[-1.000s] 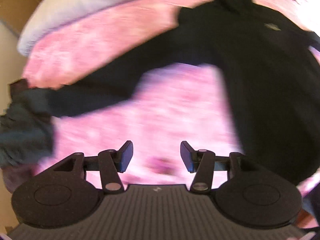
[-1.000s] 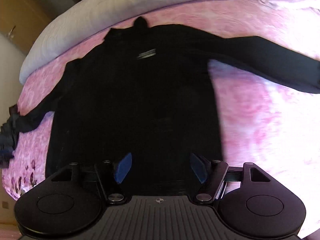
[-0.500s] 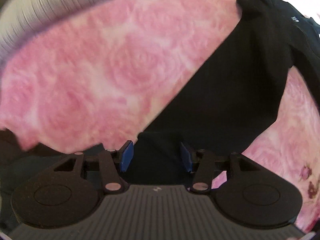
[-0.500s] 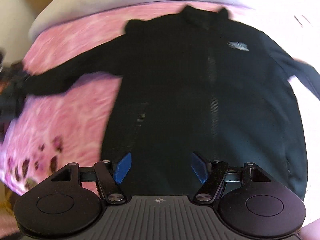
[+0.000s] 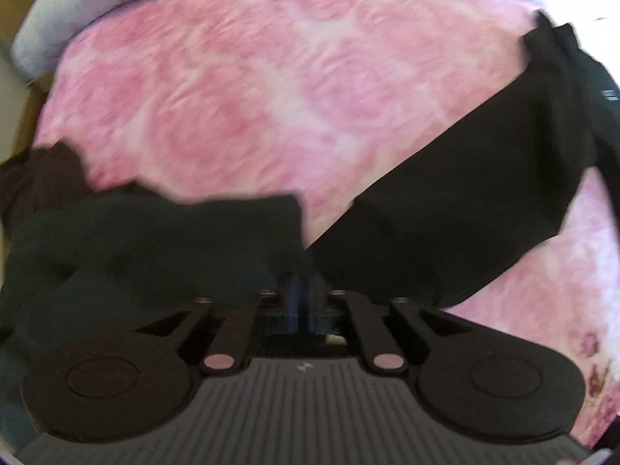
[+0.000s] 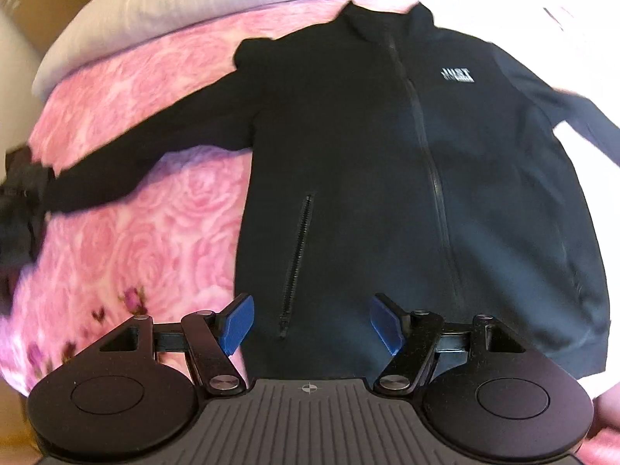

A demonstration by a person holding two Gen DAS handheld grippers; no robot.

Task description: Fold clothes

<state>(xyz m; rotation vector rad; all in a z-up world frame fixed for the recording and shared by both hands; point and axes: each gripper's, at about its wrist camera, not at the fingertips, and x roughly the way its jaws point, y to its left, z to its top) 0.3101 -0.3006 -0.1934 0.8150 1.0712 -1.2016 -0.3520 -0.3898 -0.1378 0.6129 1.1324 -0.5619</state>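
A black zip jacket [image 6: 368, 155] with a white chest logo lies flat, front up, on a pink rose blanket [image 6: 155, 252]. Its left sleeve [image 5: 445, 213] stretches out toward the bed's left side. My left gripper [image 5: 304, 298] points steeply down at the end of that sleeve, its blue pads drawn close together and pinching the black fabric. My right gripper [image 6: 310, 325] hangs open above the jacket's bottom hem near the zipped pocket, with only flat cloth below its blue pads [image 6: 236, 323].
A heap of dark clothing [image 5: 116, 255] lies at the blanket's left edge, right beside my left gripper, and shows small in the right wrist view as the dark heap [image 6: 19, 201]. A white pillow [image 6: 174, 7] runs along the far side of the bed.
My left gripper travelled down the sleeve to its end and its jaws closed on the fabric. My right gripper swung across the jacket body and stayed open.
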